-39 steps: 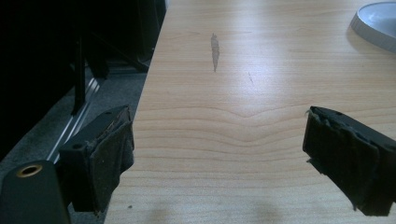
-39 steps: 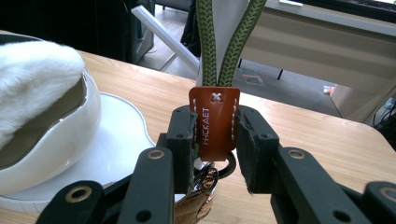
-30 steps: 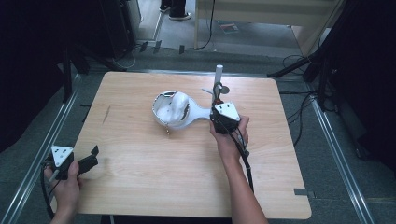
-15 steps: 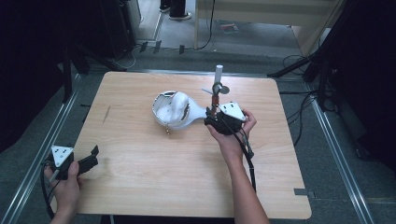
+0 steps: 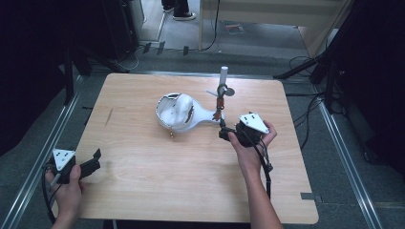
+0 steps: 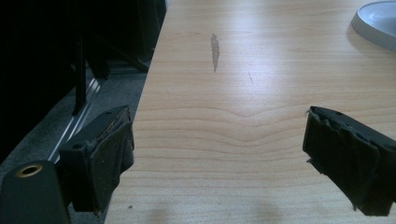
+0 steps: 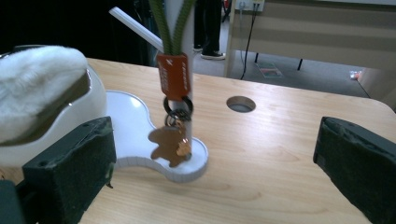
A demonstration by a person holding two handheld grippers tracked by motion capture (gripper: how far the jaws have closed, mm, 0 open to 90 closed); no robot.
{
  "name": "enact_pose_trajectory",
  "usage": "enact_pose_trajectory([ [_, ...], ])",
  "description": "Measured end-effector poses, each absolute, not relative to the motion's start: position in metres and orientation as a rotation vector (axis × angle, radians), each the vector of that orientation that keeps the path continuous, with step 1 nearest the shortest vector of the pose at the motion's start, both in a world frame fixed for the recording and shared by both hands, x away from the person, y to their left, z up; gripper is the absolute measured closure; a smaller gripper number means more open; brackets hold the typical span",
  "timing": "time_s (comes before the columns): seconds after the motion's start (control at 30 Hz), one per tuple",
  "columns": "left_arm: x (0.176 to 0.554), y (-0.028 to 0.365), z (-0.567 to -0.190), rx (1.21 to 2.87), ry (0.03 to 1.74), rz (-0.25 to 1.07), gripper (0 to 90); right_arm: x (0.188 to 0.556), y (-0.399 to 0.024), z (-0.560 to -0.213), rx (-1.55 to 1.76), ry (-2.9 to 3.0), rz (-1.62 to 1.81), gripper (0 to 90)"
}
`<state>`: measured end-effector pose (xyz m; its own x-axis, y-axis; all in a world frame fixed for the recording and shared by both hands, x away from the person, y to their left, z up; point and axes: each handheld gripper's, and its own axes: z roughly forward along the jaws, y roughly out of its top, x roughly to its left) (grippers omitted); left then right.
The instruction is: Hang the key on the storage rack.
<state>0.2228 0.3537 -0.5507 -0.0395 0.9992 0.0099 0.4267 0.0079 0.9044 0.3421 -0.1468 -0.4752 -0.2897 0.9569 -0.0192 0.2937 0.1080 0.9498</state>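
Since a second ago the right gripper (image 5: 224,134) has slid back toward the person and turned, so it now sits just short of the stand's base rather than up against the post; the left gripper (image 5: 93,161) has stayed where it was near the table's front left corner.

On the table (image 5: 143,181) sits a white stand (image 5: 207,115); its post (image 5: 223,90) rises from the narrow end of the base, and its wide end carries a bowl (image 5: 174,113) with something white and fluffy (image 7: 37,79) in it; a keyring (image 7: 173,119) hangs from the post on a green cord (image 7: 163,23), with an orange tag (image 7: 173,77) and a brown charm (image 7: 169,142) that dangles just over the base.

In the right gripper view the jaws stand wide apart with nothing between them; the keyring and post lie ahead, between the two pads (image 7: 74,163) but beyond them, not touching; a round hole (image 7: 241,103) shows in the tabletop to the right of the post.

In the left gripper view the jaws are likewise spread and hold nothing; bare wood lies between them, with a dark streak (image 6: 215,51) farther on and the bowl's rim (image 6: 373,23) at the upper right corner; the left pad (image 6: 109,158) hangs over the table's edge.
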Motion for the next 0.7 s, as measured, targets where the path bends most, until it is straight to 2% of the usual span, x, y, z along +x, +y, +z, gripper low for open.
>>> enact_pose_trajectory([
  [0.7, 0.223, 0.353, -0.551, 1.508, 1.561, 0.999, 9.5, 0.306, -0.195, -0.500, 1.278, 1.675, 1.130, 0.0],
])
